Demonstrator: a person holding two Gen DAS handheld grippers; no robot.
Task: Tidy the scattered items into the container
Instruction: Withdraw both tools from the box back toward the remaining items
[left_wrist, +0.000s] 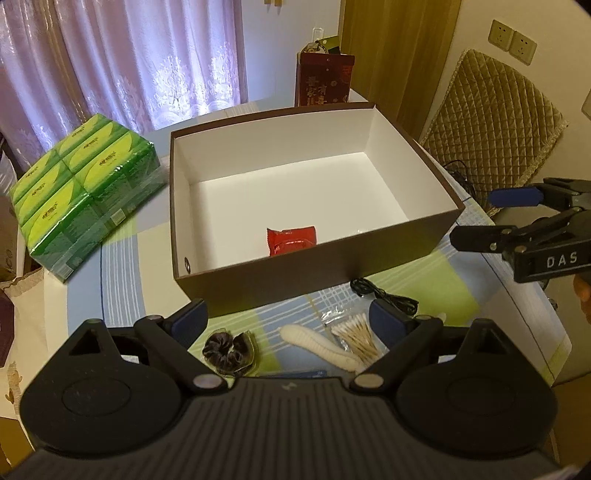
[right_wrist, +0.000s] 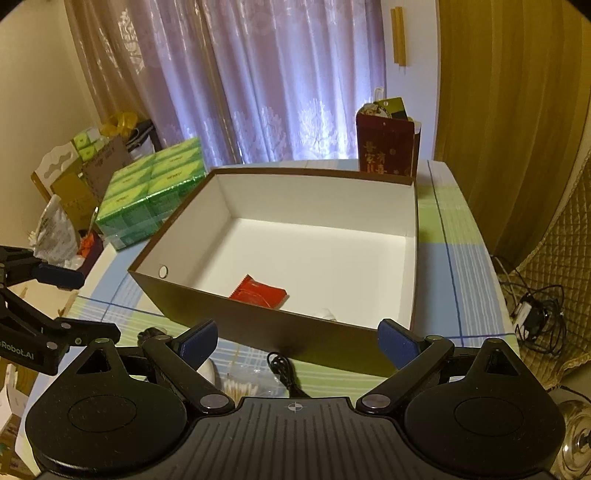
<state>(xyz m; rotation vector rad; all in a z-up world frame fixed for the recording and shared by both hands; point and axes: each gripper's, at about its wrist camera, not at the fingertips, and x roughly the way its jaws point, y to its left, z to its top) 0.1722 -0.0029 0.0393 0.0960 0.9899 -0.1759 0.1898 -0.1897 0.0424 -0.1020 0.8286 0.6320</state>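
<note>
Left gripper (left_wrist: 288, 317), fingers spread wide w/ nothing between them, hangs over the loose items we have yet to clear: a dark scrunchie (left_wrist: 229, 349), a white curved piece (left_wrist: 317, 341), a clear bag of cotton swabs (left_wrist: 356, 338) and a black cable (left_wrist: 384, 295), all lying on the checked tablecloth (left_wrist: 122, 288) just in front of the brown box (left_wrist: 295, 284). Right gripper (right_wrist: 297, 341), likewise released and carrying nothing, sits level w/ the box's near wall, cable and swabs directly under it. One red packet (right_wrist: 258, 293) already rests on the white floor inside, near the front wall; a small white thing beside it is too hidden to name. We judge the job barely begun, approx. one item in, four out. Both grippers are parked low and open over the pile, prob. so each can drop onto its nearest item. The green tissue pack (left_wrist: 81, 195) and red gift bag (left_wrist: 323, 79) stand apart, beside and behind the box, and look like bystanders.
</note>
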